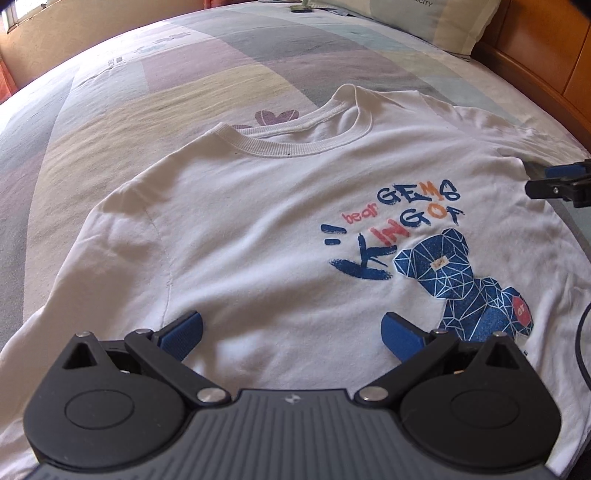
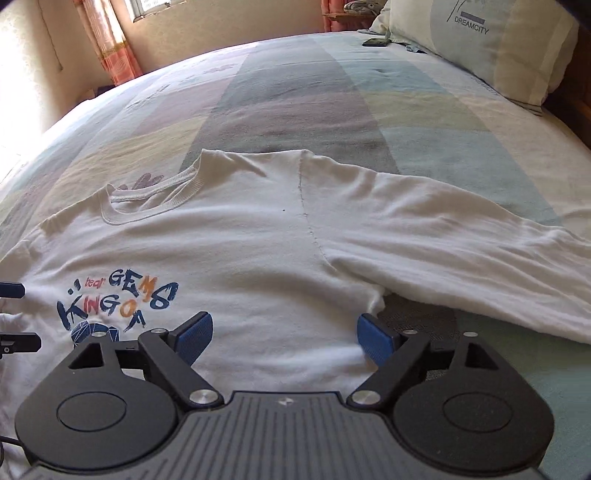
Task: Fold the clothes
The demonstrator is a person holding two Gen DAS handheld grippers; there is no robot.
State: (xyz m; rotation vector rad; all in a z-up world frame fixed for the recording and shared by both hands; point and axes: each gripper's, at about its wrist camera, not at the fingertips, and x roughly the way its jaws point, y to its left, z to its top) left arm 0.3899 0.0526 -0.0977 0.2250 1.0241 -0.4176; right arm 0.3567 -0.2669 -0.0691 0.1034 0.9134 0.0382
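The white T-shirt (image 1: 258,229) lies spread flat, print up, on the bed (image 1: 166,74), and with the left gripper (image 1: 291,334) and right gripper (image 2: 284,338) both hovering jaws wide open and empty, a shallow pinch could catch only the top layer and skew any fold.

Home bedroom. Wide bed under a pastel patchwork bedspread (image 2: 295,107) of grey, lilac, cream and pale-blue blocks. Plump off-white pillow printed "DREAMCITY" (image 2: 480,40) at the head end, against a warm orange-brown wooden headboard (image 1: 546,59). Small dark phone-like slab (image 2: 375,43) on the cover near the pillow. Sunlit window (image 2: 147,7) in a cream wall, orange patterned curtain (image 2: 107,40) hanging beside it. White long-sleeved cotton T-shirt with blue bear print (image 1: 258,229) spread flat on the bedspread.
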